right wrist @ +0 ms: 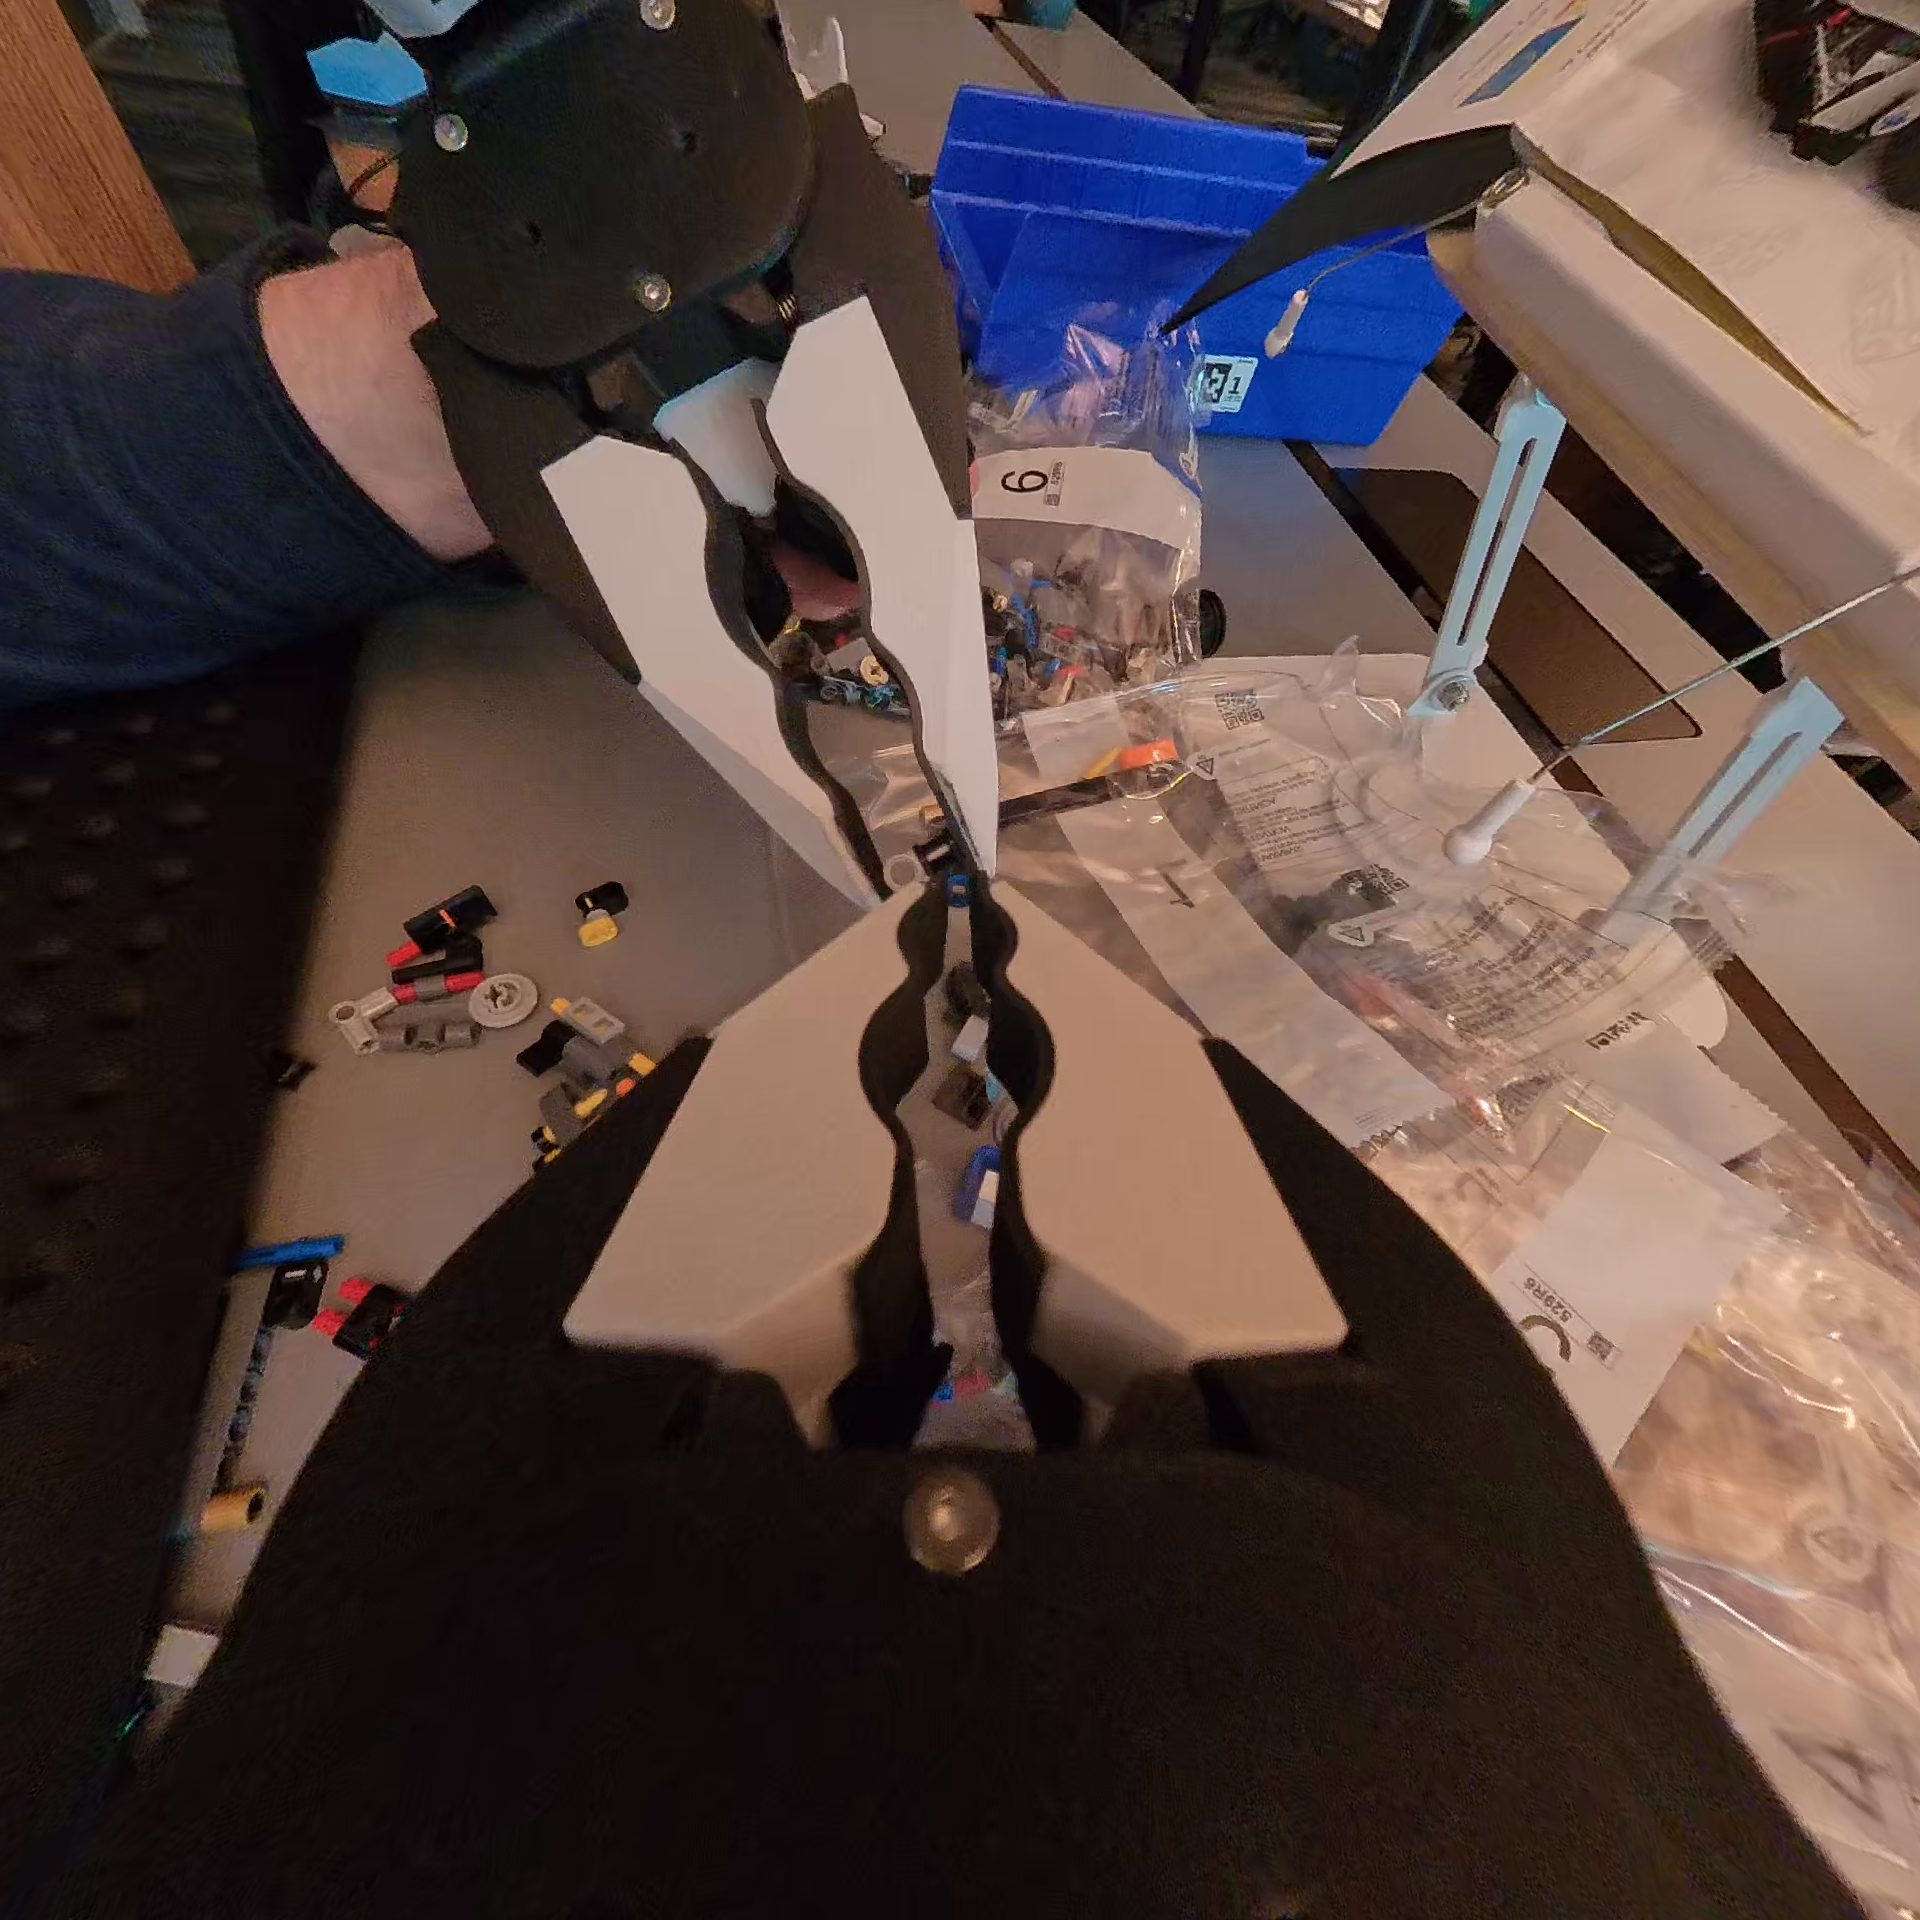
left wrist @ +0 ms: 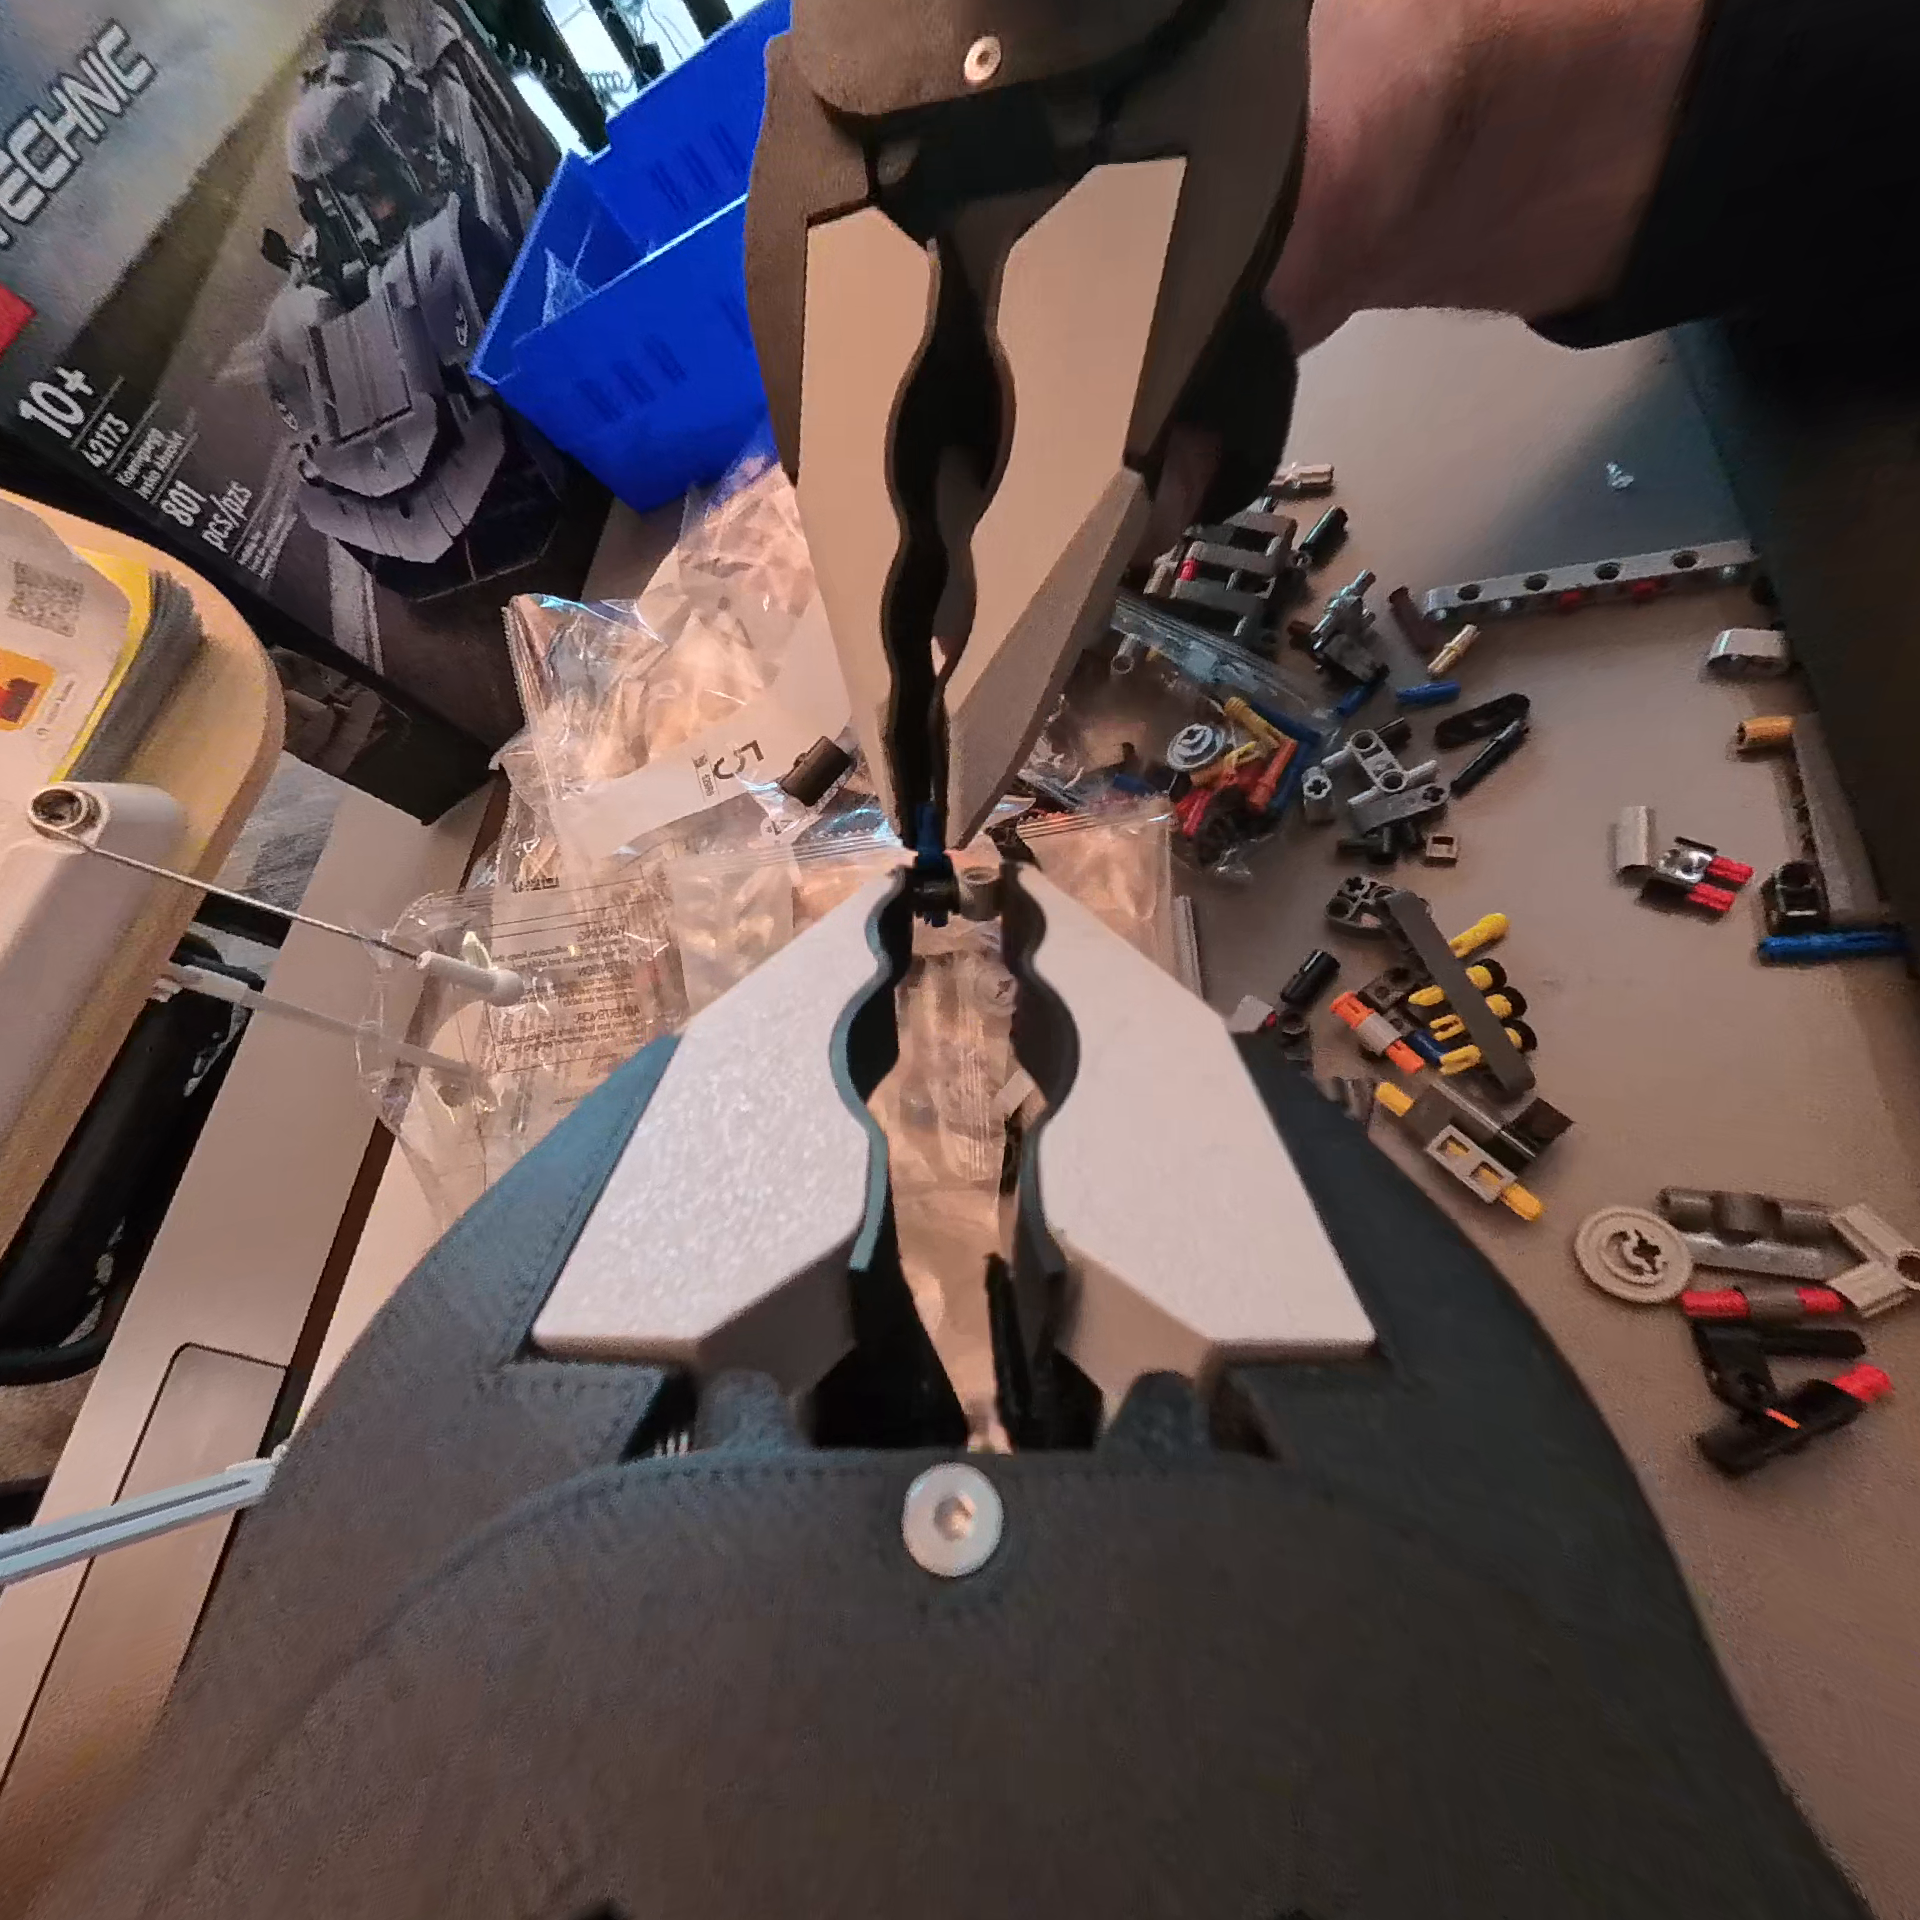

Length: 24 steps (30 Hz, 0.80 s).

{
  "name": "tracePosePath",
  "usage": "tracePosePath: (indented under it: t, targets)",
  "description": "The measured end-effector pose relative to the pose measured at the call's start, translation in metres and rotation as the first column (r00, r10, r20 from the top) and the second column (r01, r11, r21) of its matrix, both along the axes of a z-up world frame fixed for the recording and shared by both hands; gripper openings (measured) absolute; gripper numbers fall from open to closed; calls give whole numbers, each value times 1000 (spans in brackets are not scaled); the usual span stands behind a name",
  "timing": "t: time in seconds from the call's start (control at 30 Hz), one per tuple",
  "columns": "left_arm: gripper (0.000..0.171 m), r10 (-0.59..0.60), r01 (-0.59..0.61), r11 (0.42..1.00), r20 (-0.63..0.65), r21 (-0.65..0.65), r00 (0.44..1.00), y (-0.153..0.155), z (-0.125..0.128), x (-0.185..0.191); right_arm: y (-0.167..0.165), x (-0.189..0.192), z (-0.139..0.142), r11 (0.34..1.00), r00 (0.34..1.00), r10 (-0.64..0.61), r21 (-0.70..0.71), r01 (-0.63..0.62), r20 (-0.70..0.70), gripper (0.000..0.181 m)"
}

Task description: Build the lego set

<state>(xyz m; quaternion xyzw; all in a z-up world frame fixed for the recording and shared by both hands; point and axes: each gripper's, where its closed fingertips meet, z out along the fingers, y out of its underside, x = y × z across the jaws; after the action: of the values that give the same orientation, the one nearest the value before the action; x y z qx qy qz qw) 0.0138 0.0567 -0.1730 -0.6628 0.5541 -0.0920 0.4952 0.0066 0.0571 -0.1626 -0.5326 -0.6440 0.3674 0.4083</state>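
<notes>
In the left wrist view my left gripper (left wrist: pixel 954 878) is shut on a small black and grey connector piece (left wrist: pixel 938 886), held above the plastic bags. My right gripper (left wrist: pixel 932 821) comes down from the top, shut on a short blue pin (left wrist: pixel 928 821), and the pin's end meets the connector. In the right wrist view my right gripper (right wrist: pixel 956 891) holds the blue pin (right wrist: pixel 957 888) at its tips. The left gripper (right wrist: pixel 935 854) comes in from the upper left with the connector piece (right wrist: pixel 932 852), tip to tip with it.
Loose pieces (left wrist: pixel 1455 997) and small sub-assemblies (right wrist: pixel 488 1013) lie on the grey table. Clear numbered bags (left wrist: pixel 644 790) (right wrist: pixel 1081 582) fill the middle. Blue bins (left wrist: pixel 634 343) (right wrist: pixel 1174 249) and the set's box (left wrist: pixel 260 312) stand behind. A person's hand (left wrist: pixel 1496 156) holds the right gripper. Only a small space, under 4 cm, lies between the two pairs of fingers.
</notes>
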Motion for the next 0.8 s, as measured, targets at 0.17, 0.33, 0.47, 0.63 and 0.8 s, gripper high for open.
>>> tracePosePath:
  t: [0.17, 0.33, 0.47, 0.63, 0.8]
  targets:
    - [15, 8, -8, 1000, 2, 6, 1000, 3, 0, 0, 3, 0, 0, 1000, 1000, -13, 10, 13, -6, 1]
    - [15, 18, -17, 1000, -21, 26, 1000, 3, 1, -1, 3, 0, 2, 998, 1000, -23, 52, 23, -1, 1]
    - [15, 21, -21, 1000, -31, 16, 999, 2, 1, -2, 2, -2, 2, 990, 999, -30, 138, 28, 15, 1]
    - [15, 26, -26, 1000, -72, 7, 997, 1, -4, -4, 1, -3, -2, 989, 999, -31, 145, 25, 36, 1]
    - [15, 18, -17, 1000, -119, 12, 993, -3, -5, -4, -4, -2, -3, 994, 999, -3, 110, -2, 46, 0]
